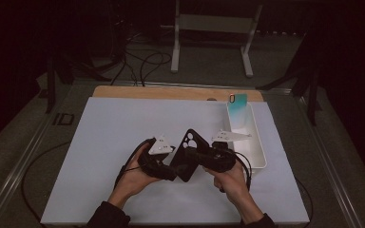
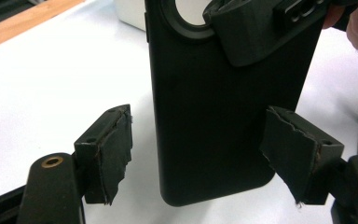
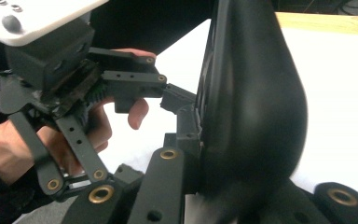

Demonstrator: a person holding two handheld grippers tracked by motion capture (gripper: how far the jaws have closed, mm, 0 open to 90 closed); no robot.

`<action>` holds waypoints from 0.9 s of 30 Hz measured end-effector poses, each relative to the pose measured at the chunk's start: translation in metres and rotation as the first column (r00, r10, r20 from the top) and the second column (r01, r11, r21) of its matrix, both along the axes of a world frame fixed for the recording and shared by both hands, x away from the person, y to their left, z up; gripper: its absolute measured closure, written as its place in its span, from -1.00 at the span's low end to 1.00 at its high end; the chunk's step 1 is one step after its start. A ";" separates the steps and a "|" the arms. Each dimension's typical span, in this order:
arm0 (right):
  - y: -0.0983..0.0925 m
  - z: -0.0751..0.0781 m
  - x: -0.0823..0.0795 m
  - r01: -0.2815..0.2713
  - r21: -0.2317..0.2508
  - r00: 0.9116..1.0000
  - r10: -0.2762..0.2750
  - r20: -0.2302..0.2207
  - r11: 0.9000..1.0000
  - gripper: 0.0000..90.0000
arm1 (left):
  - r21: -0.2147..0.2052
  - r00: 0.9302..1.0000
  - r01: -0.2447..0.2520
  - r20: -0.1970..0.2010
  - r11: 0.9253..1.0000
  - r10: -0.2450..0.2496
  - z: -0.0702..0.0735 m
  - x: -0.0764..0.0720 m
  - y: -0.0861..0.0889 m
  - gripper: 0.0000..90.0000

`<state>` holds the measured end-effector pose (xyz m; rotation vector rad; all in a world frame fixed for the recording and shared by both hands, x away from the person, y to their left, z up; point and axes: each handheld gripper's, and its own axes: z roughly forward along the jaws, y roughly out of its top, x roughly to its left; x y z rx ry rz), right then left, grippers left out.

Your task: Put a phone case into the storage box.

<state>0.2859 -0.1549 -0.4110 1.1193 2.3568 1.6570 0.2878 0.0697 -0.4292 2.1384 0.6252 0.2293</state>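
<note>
1. Black phone case (image 1: 185,154) is up off the white worktop (image 1: 100,156), hanging between the two hands near the middle, tilted, with the camera cutout end pointing away from the person.
2. Right tool (image 1: 196,155) has its jaws pressed together on the case. In the left gripper view you can see it clamping the top edge right by the round camera hole, and in the right gripper view the case (image 3: 251,107) is squeezed right in front of the lens.
3. Left tool (image 2: 200,158) is spread. The case's lower end (image 2: 214,121) sits between its two worn pads, with a gap on both sides, so no pinch there.
4. From above, the left tool (image 1: 168,166) is just below-left of the case, with the person's hand wrapped around it.
5. There's a white tray (image 1: 259,152) on the right side of the worktop, close to the right hand, and a teal phone case (image 1: 237,111) stands in its far end.
</note>
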 end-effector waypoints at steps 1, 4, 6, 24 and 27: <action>0.000 0.001 -0.001 -0.004 -0.003 1.000 0.004 0.004 1.000 0.91 | -0.007 1.000 0.005 -0.006 1.000 -0.005 0.000 0.000 0.001 -0.45; 0.000 0.003 -0.002 -0.006 -0.016 1.000 0.007 0.016 1.000 0.91 | -0.019 1.000 0.018 -0.018 1.000 -0.019 0.000 0.001 0.003 -0.48; -0.001 0.005 -0.002 -0.013 -0.020 1.000 0.014 0.028 1.000 0.91 | -0.022 0.999 0.029 -0.027 0.999 -0.030 0.000 0.002 0.005 -0.52; 0.000 0.019 -0.012 -0.175 -0.013 0.978 0.176 0.114 0.984 0.91 | -0.147 0.966 0.207 -0.127 0.967 -0.226 -0.007 0.003 0.008 -0.26; -0.001 0.018 -0.012 -0.187 -0.007 0.976 0.187 0.113 0.982 0.91 | -0.152 0.962 0.223 -0.126 0.963 -0.243 -0.008 0.003 0.010 -0.13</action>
